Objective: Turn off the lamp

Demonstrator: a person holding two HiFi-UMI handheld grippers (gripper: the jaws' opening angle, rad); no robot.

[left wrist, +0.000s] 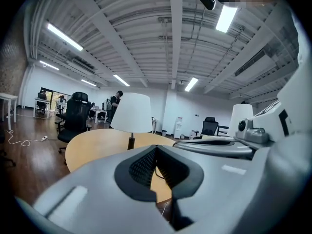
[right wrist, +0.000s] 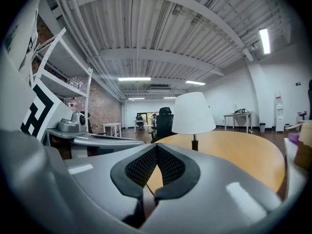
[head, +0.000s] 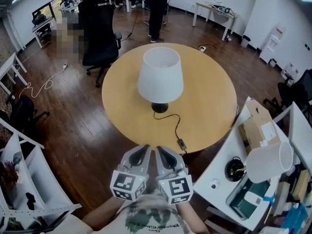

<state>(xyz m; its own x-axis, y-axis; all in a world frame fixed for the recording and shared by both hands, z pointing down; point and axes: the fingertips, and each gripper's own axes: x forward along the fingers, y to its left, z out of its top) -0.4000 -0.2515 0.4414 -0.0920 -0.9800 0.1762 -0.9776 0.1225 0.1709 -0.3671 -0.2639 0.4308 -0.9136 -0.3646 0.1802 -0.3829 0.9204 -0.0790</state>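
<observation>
A lamp with a white shade (head: 160,74) and a dark base (head: 160,107) stands in the middle of a round wooden table (head: 209,96). Its black cord runs toward the near edge, with an inline switch (head: 181,144) on it. My left gripper (head: 145,148) and right gripper (head: 159,151) hover side by side just short of the table's near edge, both shut with nothing between the jaws. The lamp shade (left wrist: 132,112) shows beyond the closed jaws in the left gripper view, and the shade (right wrist: 193,113) does in the right gripper view too.
A black office chair (head: 100,33) stands behind the table at the left and a person (head: 157,9) beyond it. White shelving (head: 29,179) is at my left. At my right a white desk (head: 222,165) carries a cardboard box (head: 256,126) and a tipped second lamp (head: 268,162).
</observation>
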